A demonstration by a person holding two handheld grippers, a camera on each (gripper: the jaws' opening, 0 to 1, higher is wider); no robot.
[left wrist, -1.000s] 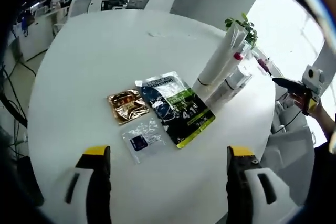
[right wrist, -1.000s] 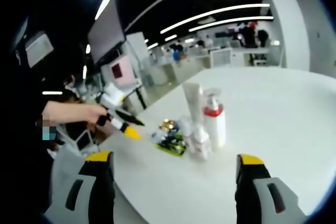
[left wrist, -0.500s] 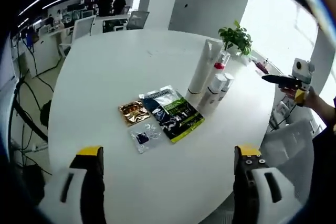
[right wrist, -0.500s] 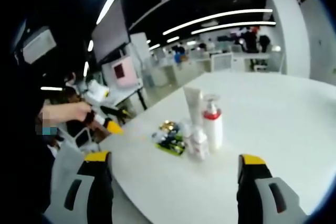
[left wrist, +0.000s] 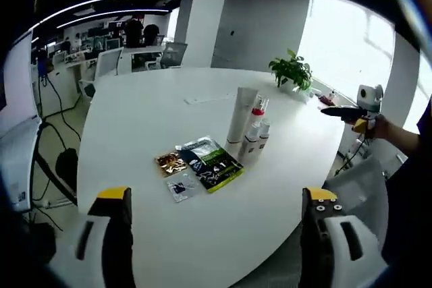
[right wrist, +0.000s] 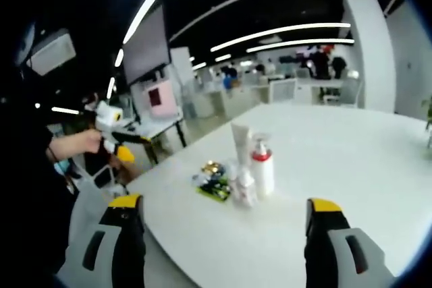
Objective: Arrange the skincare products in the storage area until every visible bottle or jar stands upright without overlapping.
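Right now both grippers hang well back from the round white worktop (left wrist: pixel 135 112), and each has its fingers spread wide with nothing between them: the left gripper (left wrist: pixel 216 234) looks down over the near edge, while the right gripper (right wrist: pixel 219 237) faces the cluster from the opposite side.

The skincare products stand together near the middle of the worktop: a tall white tube (left wrist: pixel 241 114) upright, a pump bottle with a red collar (right wrist: pixel 262 165) just beside it, and a smaller white bottle (left wrist: pixel 250 146) close against them. They look upright already, but they are packed tightly, and you cannot tell from here whether they touch.

Flat beside them lie three sachets: a dark green pouch (left wrist: pixel 211 164), a gold sachet (left wrist: pixel 168 162) and a small clear packet (left wrist: pixel 181 186). The green pouch seems to run up to the foot of the bottles.

Approach slowly and low, so you do not knock the tall tube, which will likely topple easiest. Take one bottle at a time around its body, below the pump, and set it apart from its neighbours. Keep the other gripper near to steady the tube. Leave everything well inside the worktop's edge, in plain sight.
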